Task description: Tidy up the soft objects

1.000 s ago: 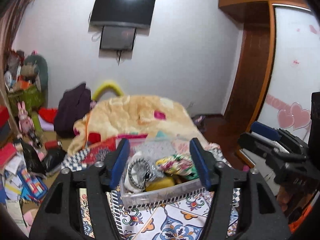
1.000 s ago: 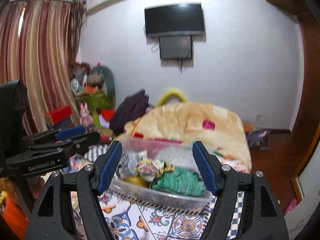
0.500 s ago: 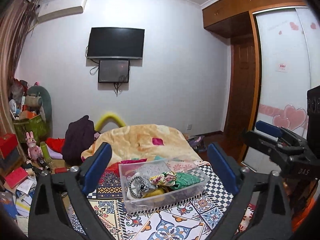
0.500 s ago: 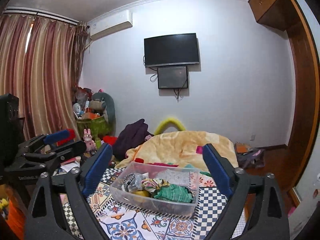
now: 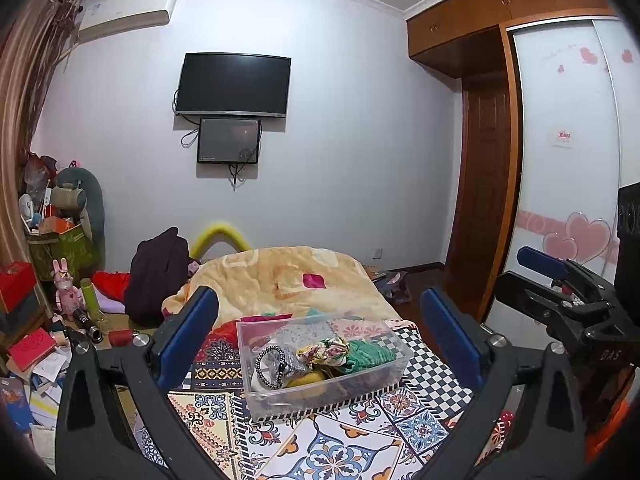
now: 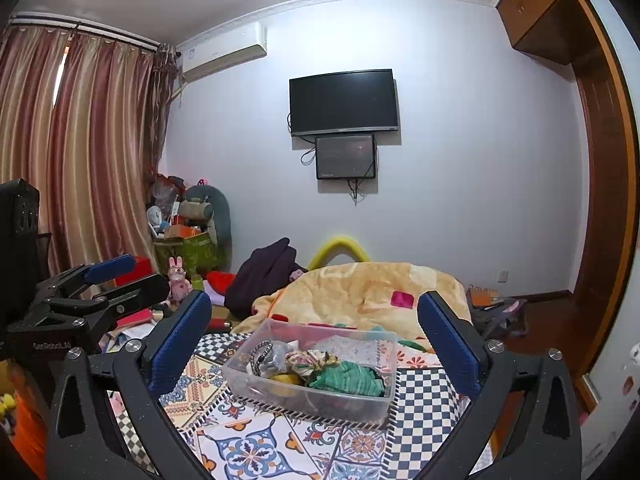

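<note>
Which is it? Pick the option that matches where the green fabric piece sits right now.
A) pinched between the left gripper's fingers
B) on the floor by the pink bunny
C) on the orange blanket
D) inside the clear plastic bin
D: the green fabric piece lies inside the clear plastic bin beside a floral scrunchie, while the left gripper and right gripper are both open and hold nothing.

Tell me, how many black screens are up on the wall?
2. The big TV hangs on the white wall, and a smaller screen sits right under it, with cables dangling. No others show in either view.
</note>
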